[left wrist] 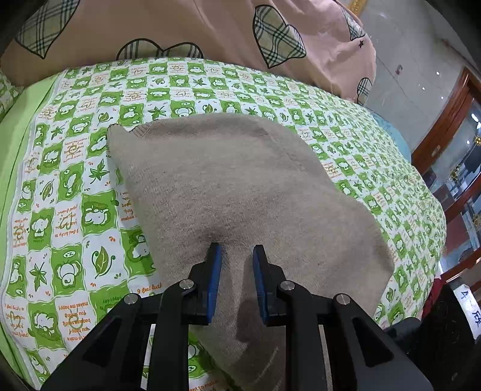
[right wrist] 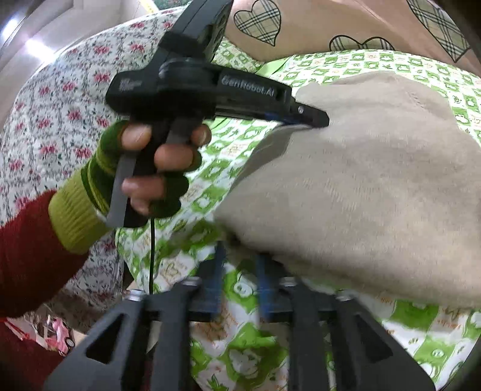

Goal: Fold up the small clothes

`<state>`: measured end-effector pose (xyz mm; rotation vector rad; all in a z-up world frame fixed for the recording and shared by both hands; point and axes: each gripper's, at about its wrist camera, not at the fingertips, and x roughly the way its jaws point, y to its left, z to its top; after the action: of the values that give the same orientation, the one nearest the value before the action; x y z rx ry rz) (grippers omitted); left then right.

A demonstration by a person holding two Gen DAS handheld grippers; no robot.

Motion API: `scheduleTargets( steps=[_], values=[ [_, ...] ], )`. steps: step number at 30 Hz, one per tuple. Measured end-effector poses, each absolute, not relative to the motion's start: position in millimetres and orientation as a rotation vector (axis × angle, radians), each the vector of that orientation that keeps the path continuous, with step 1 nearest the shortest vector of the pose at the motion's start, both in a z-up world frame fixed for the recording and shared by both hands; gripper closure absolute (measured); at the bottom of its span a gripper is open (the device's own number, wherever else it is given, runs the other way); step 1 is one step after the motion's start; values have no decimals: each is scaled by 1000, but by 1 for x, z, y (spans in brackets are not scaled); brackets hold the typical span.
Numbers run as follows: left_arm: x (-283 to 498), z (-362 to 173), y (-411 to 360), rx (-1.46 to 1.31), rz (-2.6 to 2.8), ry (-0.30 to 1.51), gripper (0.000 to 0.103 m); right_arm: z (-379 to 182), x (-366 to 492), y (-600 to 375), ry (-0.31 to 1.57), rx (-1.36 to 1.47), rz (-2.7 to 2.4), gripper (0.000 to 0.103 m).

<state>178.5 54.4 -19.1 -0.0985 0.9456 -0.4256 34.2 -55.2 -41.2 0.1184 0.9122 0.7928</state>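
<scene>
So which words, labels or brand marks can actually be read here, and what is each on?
"GenRobot.AI": side of the left tool.
Small mark further back on its body: too blurred.
Orange phrases on the green checked sheet: upside down, too distorted to read reliably.
White label, right edge of left wrist view: handwritten characters, unclear.

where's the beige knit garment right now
The beige knit garment lies mid-frame in the left wrist view on the green checked sheet, below the pink heart-print quilt.

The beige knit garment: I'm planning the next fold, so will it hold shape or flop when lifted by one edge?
Probably floppy: the beige knit garment bunches between the left gripper fingers. Its fuzzy surface likely grips rather than slips. It will probably drag on the green checked sheet.
</scene>
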Motion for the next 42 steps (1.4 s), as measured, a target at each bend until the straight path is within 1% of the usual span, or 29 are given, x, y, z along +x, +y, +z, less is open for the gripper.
scheduleTargets(
  steps=[1,5,6,9,11,13,15,17,21,28,34,37,40,41,42],
  values=[
    [179,-19,55,-102,-426,946,82,-41,40,-52,928,123,804,58],
    [178,-19,57,-113,-427,946,82,-50,45,-40,921,119,781,59],
    [178,-19,57,-113,-427,947,82,-51,49,-38,916,129,780,62],
    [179,-20,58,-109,-427,948,82,-52,62,-29,920,120,780,88],
    [179,-20,58,-112,-428,948,82,-52,63,-30,923,121,813,94],
    [180,-21,59,-117,-429,948,82,-47,51,-28,912,83,874,97],
    [181,-22,56,-116,-428,949,82,-46,39,-29,907,38,878,97],
    [181,-21,55,-115,-423,948,82,-50,36,-37,934,83,886,100],
    [174,-18,54,-124,-414,932,82,-53,33,-45,941,123,859,101],
    [143,-5,62,-146,-385,889,82,-10,16,-78,892,193,958,101],
    [93,12,46,-150,-435,825,82,-2,39,-139,853,278,719,101],
    [79,-1,34,-159,-445,857,82,-8,61,-163,878,292,578,101],
    [69,-31,31,-190,-431,925,82,-21,78,-182,935,231,424,101],
    [65,-42,33,-210,-426,949,83,-26,83,-189,962,222,383,101],
    [62,-51,35,-228,-426,965,86,-36,87,-197,998,242,348,103]
  ],
)
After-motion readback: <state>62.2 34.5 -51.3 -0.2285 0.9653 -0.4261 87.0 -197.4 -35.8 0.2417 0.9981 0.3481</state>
